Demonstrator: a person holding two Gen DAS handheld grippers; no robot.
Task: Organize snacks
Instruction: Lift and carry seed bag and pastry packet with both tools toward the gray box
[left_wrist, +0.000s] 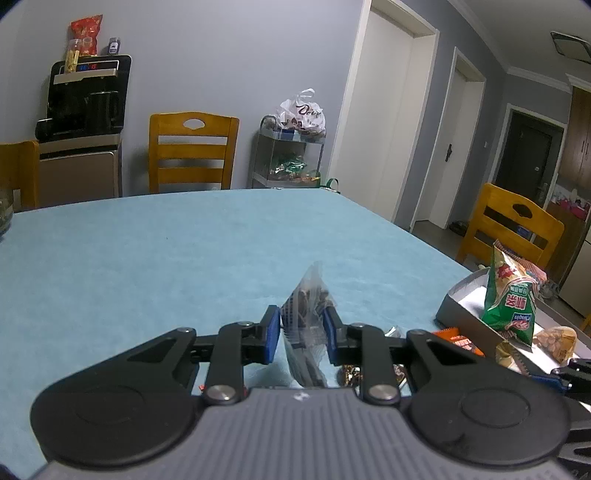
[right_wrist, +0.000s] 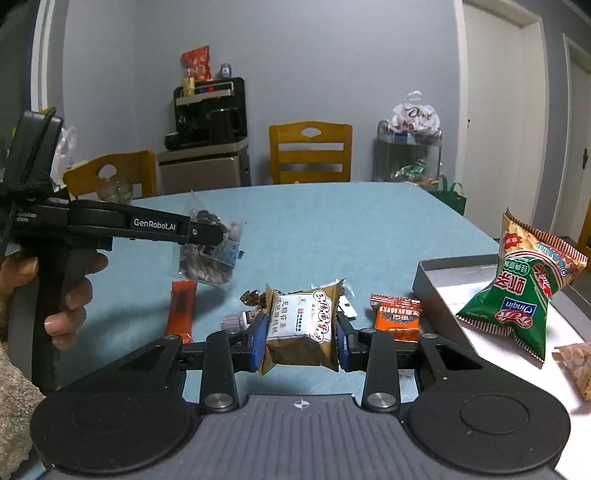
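Holding a snack in each gripper, the person looks ready to carry both to the gray box (right_wrist: 436, 280) on the right side of the table (right_wrist: 332, 221), where a green bag (right_wrist: 513, 306) already stands and another small bag (right_wrist: 576, 363) lies next to it. The right gripper (right_wrist: 301, 341) squeezes a gold cake pack (right_wrist: 303, 328) from both sides, so the pack hangs up off the table and cannot slip. The left gripper (left_wrist: 301, 332) is pinched tight on a clear bag of nuts (left_wrist: 308, 295), and from the right camera that bag (right_wrist: 210, 251) dangles in the air above the table. I think both are held high so they do not bump the snacks below. A red stick pack (right_wrist: 181, 306), an orange pack (right_wrist: 398, 319) and some small candies (right_wrist: 255, 297) lie loose on the blue table, near the box but not in it, so there is more tidying to do. Both grippers tip down a little toward the table. A hand (right_wrist: 70, 291) wraps around the left gripper's black handle, with a fuzzy sleeve (right_wrist: 14, 387) below it.
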